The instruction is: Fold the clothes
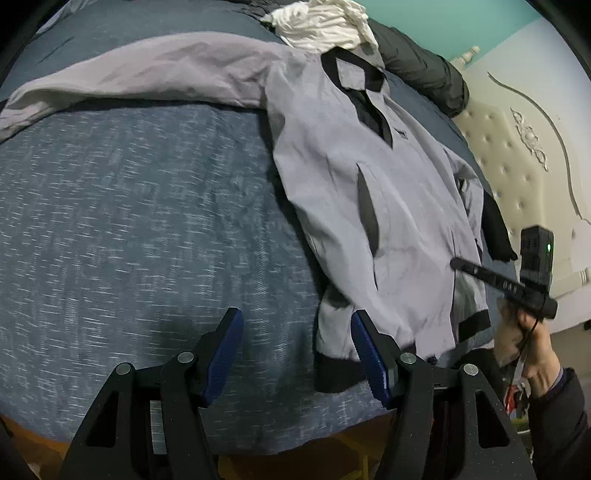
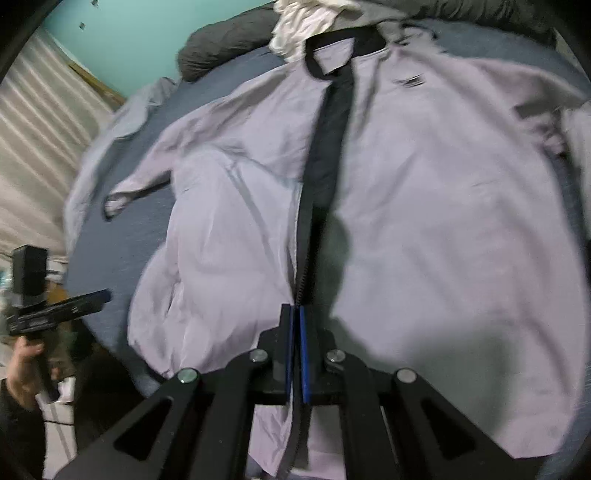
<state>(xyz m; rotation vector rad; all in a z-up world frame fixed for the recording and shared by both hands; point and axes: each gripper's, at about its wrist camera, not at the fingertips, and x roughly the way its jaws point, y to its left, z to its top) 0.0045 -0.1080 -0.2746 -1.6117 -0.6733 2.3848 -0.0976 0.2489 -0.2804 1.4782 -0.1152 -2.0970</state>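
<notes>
Fingers (image 2: 305, 354) of the right gripper (image 2: 296, 314) are pressed together on the zipper edge of the grey jacket (image 2: 424, 206), near its hem. Fingers (image 1: 225, 354) of the left gripper (image 1: 295, 321) stand wide apart and empty, one over bare blue bedspread (image 1: 147, 221), the other just at the jacket's lower corner with its black cuff band. That jacket lies front-up across the bed, its front partly open along the black placket, one sleeve stretched out from the jacket's shoulder over the bedspread. Beside the jacket on the sleeve's side a broad stretch of bedspread lies bare. Above the jacket's collar sit a white crumpled garment (image 1: 321, 26) and a dark padded garment (image 1: 421, 66). Beyond the jacket's far side rises a tufted cream headboard (image 1: 517, 162).
</notes>
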